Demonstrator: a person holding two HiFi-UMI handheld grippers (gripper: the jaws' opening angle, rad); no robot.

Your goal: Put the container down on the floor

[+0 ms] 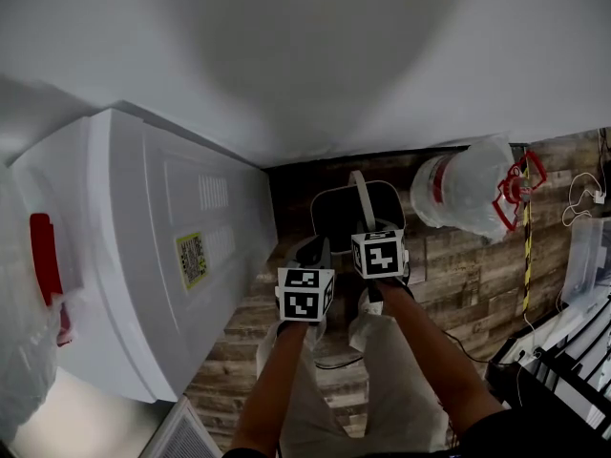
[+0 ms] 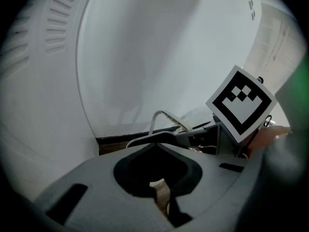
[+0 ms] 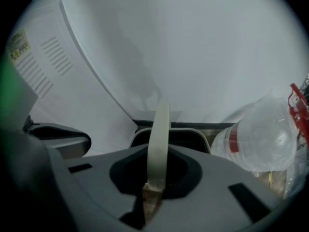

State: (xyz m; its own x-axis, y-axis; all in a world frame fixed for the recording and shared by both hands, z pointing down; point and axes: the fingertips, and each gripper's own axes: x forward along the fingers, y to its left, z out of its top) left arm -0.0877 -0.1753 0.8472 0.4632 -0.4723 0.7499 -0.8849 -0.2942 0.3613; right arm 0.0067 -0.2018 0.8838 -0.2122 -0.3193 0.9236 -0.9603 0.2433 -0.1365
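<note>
A dark container (image 1: 336, 216) with a pale rim and an upright white handle (image 1: 361, 197) stands on the wooden floor by the wall. My right gripper (image 1: 368, 227) is shut on that handle (image 3: 159, 139), which runs up between its jaws above the container (image 3: 193, 140). My left gripper (image 1: 313, 254) hangs just left of the container with its jaws together and nothing between them (image 2: 161, 190). From the left gripper view I see the handle (image 2: 166, 116) and the right gripper's marker cube (image 2: 240, 100) to the right.
A large white appliance (image 1: 143, 246) fills the left side, close to the container. A clear plastic water jug (image 1: 468, 184) with a red label lies to the right, beside a red frame (image 1: 517, 191). Cables and a dark rack (image 1: 563, 361) sit at lower right.
</note>
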